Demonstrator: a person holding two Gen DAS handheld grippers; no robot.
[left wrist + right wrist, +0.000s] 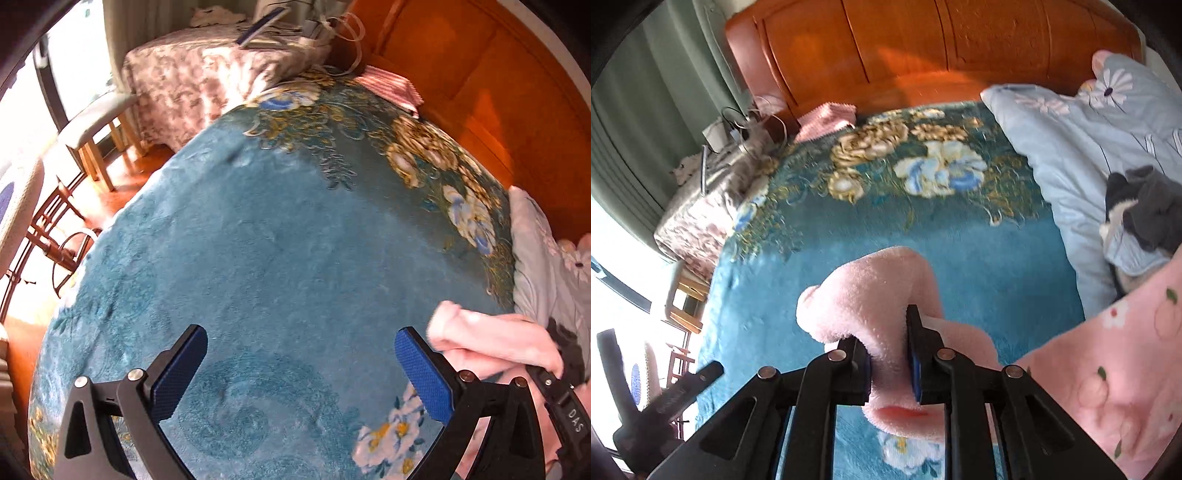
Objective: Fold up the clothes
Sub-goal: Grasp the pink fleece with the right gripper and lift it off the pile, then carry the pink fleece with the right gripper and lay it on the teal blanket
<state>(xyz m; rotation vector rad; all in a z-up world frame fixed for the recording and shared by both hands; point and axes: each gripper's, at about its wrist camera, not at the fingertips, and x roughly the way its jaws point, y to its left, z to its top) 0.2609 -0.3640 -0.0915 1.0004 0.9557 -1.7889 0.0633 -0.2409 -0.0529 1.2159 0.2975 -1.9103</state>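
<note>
A pink fleece garment [875, 291] is bunched between the pads of my right gripper [888, 354], which is shut on it and holds it above the teal floral blanket [979, 266]. The garment also shows at the right in the left wrist view [491, 339], next to the right gripper's black body [565, 391]. My left gripper [301, 369] is open and empty, jaws wide apart over the blanket [295, 240]. A pink printed cloth [1115, 376] lies at the lower right.
A wooden headboard [923, 48] stands behind the bed. A pale blue flowered quilt [1082, 140] with a grey and white cloth [1145, 210] lies at the right. A side table under a floral cover [192, 85] and a stool [96, 125] stand to the left.
</note>
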